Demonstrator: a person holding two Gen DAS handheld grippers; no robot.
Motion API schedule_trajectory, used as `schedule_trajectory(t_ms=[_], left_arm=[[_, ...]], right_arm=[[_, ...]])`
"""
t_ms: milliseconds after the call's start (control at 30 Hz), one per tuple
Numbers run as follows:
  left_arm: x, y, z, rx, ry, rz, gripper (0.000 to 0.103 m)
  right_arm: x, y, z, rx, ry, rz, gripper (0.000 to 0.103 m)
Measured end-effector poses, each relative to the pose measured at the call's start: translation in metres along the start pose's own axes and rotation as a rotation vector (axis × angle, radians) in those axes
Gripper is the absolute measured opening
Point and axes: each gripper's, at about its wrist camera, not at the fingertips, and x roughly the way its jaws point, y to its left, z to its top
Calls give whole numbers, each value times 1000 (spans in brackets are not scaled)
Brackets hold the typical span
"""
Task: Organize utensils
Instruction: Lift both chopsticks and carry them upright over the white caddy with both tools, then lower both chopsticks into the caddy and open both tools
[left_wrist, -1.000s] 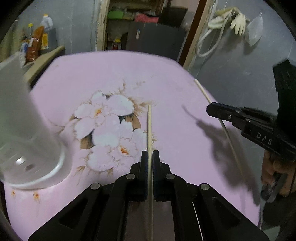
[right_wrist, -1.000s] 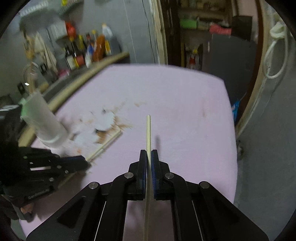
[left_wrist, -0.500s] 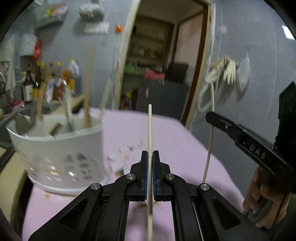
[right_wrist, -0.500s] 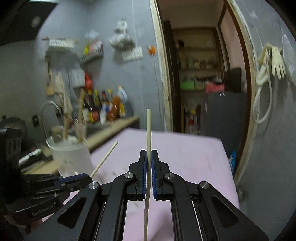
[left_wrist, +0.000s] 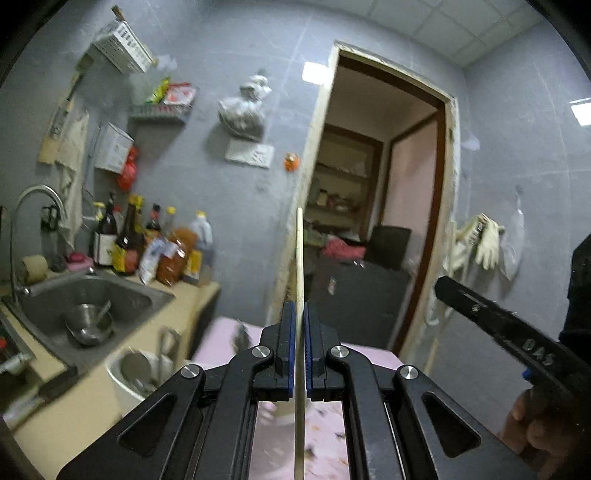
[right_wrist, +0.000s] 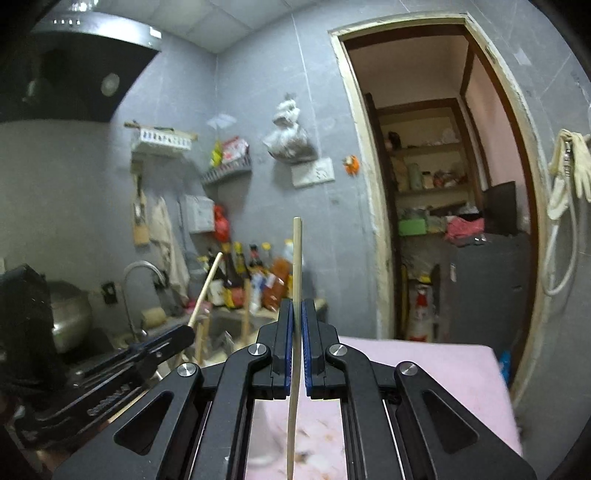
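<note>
**Two chopsticks held level above the pink desk**

Left hand-held gripper is clamped on one chopstick; right hand-held gripper is clamped on another chopstick. A white utensil basket sits at the pink desk's left edge, beside the sink holding one steel bowl.
</note>
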Motion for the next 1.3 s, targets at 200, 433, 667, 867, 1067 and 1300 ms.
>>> schedule_trajectory(t_ms=[200, 433, 667, 867, 1067, 1300], left_arm=[[18, 56, 20, -24, -25, 23, 2], [33, 101, 20, -61, -74, 53, 2], [43, 126, 10, -136, -95, 69, 2], [40, 122, -11, -137, -112, 106, 2], [35, 108, -25, -87, -110, 149, 2], [29, 96, -39, -32, -30, 199, 3]], right_arm=[[31, 25, 18, -7, -55, 46, 3], [60, 38, 10, -14, -85, 36, 3], [77, 34, -9, -3, -69, 38, 3], [86, 29, -31, 22, -43, 42, 3], [86, 33, -45, 15, -30, 12, 3], [84, 43, -55, -33, 4, 10, 3]])
